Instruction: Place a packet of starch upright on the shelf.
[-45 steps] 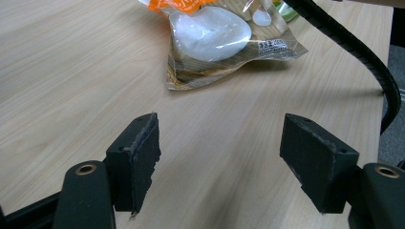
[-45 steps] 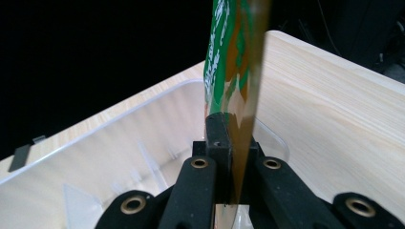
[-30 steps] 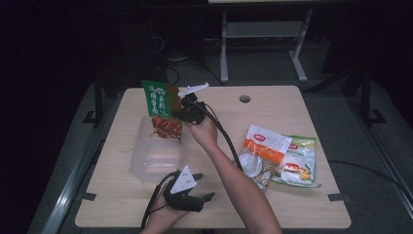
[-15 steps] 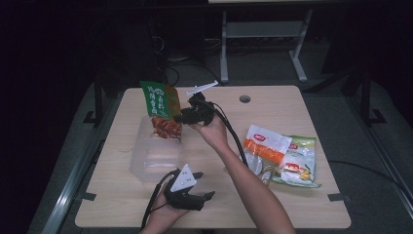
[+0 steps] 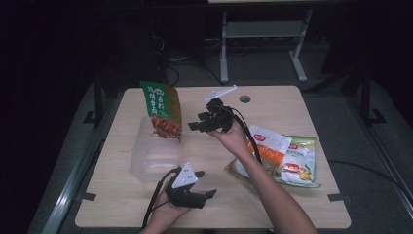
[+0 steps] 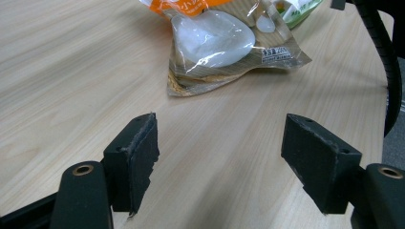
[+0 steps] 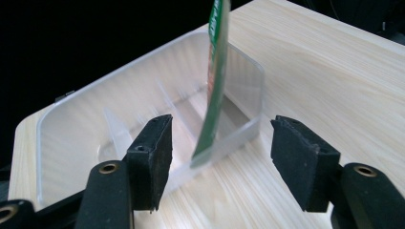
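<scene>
counter (image 5: 272,105): pale matt wood grain | bin (image 7: 119,102): clear, smooth frosted plastic | green snack bag (image 5: 160,109): glossy film | fingers (image 7: 153,157): black, rough matt pads

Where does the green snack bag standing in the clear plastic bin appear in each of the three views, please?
High view: the green snack bag stands upright at the far end of the clear bin, left of centre.
Left gripper view: not in it.
Right gripper view: the bag is seen edge-on, top centre, at the bin's right end.
Shared landmark: the clear bin on the wooden table.
</scene>
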